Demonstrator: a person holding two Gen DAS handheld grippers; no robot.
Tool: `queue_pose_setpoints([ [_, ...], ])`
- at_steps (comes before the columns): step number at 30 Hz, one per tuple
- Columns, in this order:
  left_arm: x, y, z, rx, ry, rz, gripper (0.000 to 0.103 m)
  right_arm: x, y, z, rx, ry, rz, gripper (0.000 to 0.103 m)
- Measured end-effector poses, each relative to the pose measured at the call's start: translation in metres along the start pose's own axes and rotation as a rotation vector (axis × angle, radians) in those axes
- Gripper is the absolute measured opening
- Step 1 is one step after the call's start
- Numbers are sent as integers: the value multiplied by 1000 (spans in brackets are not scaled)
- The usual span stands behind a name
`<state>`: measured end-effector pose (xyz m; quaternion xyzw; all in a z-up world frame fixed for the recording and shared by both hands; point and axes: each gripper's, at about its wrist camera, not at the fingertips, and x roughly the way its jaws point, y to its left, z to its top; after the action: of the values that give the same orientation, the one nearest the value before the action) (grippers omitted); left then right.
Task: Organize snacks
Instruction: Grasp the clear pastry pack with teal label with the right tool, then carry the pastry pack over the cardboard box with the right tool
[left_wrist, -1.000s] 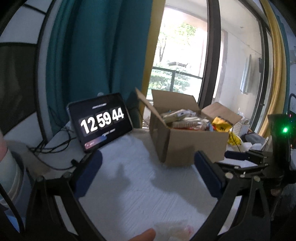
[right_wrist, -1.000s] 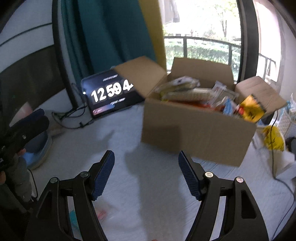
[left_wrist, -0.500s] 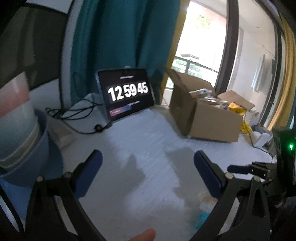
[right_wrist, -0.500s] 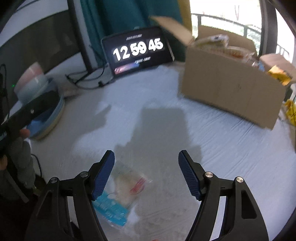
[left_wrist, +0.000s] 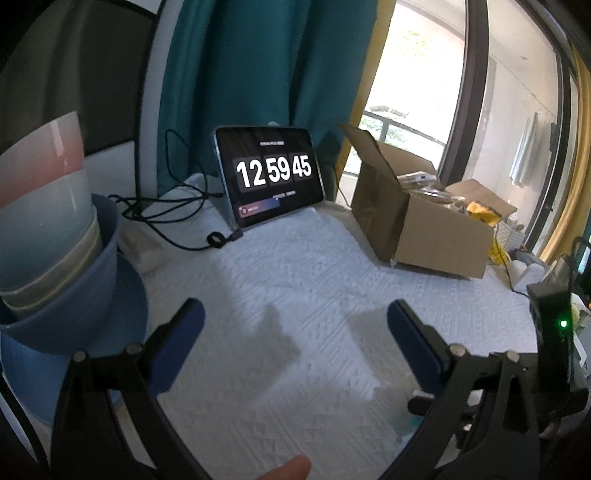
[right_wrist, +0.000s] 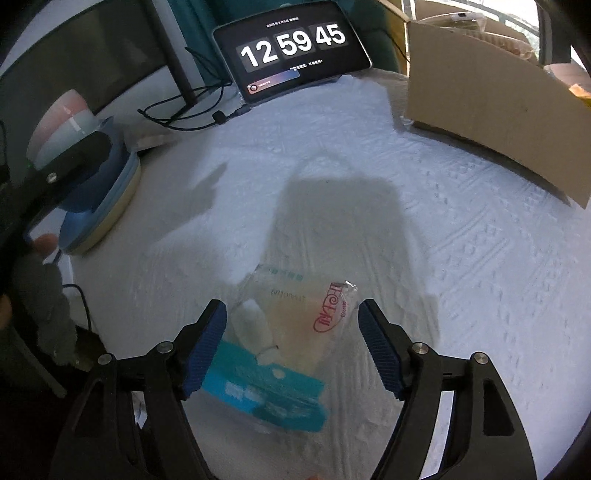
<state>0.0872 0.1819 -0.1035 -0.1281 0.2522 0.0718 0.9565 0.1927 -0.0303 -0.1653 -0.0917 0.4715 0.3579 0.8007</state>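
Right gripper (right_wrist: 291, 339) has dropped over the snack packet (right_wrist: 288, 332), jaws apart; cardboard box (right_wrist: 491, 96) beyond.

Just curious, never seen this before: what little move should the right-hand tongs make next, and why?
Probably lower a little further and close on the clear snack packet. The right tongs are open with the packet lying flat on the white cloth between the pads, not yet pressed. The cardboard box of snacks stands beyond.
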Motion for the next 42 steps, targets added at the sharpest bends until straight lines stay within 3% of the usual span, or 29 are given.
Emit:
queue_pose_setpoints([
  [6, 2, 2, 1, -6, 5, 16, 100, 16, 10, 3, -54, 13, -20, 80],
  [9, 6, 3, 1, -16, 21, 17, 100, 16, 12, 3, -96, 1, -55, 65],
  [14, 14, -3, 4, -7, 36, 24, 100, 11, -2, 6, -102, -10, -68, 63],
  [25, 31, -42, 22, 48, 43, 10, 100, -34, -58, 24, -21, -130, -93, 63],
  [42, 60, -117, 69, 127, 21, -27, 100, -119, -167, 70, 47, -333, -230, 63],
])
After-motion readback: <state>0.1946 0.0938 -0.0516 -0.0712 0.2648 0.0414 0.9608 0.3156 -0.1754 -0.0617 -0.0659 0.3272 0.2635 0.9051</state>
